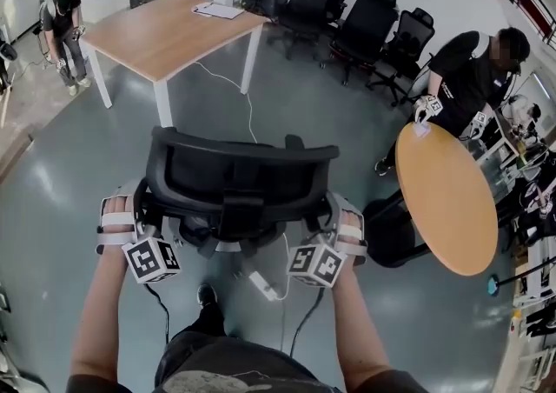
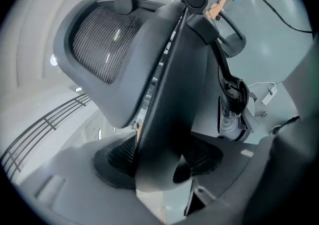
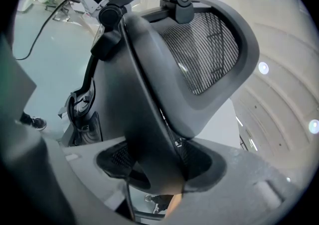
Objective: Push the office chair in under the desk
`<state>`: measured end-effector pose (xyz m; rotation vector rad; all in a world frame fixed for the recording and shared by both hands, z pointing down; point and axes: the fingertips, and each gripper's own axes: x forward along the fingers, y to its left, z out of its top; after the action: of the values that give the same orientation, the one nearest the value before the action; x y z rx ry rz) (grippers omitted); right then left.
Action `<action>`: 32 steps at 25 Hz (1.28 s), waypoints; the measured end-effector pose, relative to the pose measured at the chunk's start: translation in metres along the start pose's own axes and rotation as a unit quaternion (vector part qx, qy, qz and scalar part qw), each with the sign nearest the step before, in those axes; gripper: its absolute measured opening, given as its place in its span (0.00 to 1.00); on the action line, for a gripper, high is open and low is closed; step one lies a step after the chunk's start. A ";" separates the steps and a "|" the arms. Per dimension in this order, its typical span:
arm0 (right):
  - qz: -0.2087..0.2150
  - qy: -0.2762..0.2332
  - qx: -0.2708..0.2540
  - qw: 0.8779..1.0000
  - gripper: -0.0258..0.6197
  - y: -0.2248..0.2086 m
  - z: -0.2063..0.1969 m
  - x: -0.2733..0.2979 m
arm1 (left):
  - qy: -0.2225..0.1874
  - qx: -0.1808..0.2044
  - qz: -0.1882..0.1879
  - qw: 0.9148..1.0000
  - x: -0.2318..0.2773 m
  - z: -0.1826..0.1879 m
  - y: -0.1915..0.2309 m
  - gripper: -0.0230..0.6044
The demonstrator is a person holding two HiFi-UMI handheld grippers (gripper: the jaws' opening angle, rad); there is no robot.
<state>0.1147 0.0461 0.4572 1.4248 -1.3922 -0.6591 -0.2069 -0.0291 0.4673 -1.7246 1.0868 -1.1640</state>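
Grip on the office chair (image 1: 239,178) from both sides — left gripper (image 2: 159,169) clamped on the backrest's left edge, right gripper (image 3: 157,169) clamped on its right edge, jaws kept partly apart by the frame. Sits well short of the desk (image 1: 165,35), ahead and a little left, long side slanted across the path. Calls for a forward push veering left over bare floor (image 1: 104,156) — cable (image 1: 228,83) trailing there, round table (image 1: 447,200) near on the right, power strip (image 1: 263,285) by the person's feet.

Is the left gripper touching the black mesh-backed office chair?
Touching: the left gripper view shows the left gripper clamping the black office chair's backrest edge.
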 end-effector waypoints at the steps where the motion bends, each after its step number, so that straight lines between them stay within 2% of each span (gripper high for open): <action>1: 0.001 0.001 0.002 1.000 0.43 -0.002 0.002 0.007 | -0.003 0.000 0.003 1.000 0.008 0.000 0.003 0.51; 9: 0.003 0.003 0.008 1.000 0.43 -0.028 0.029 0.090 | -0.012 -0.009 0.010 1.000 0.089 -0.003 0.045 0.52; 25: -0.014 0.028 0.018 0.999 0.43 -0.035 0.054 0.156 | -0.040 -0.004 0.005 0.999 0.179 -0.016 0.077 0.53; 32: -0.019 0.017 0.011 1.000 0.43 -0.041 0.056 0.191 | -0.041 -0.002 0.008 0.999 0.212 -0.016 0.085 0.53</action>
<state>0.1174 -0.1569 0.4483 1.4766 -1.3535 -0.6419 -0.1947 -0.2575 0.4556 -1.7469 1.0523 -1.0731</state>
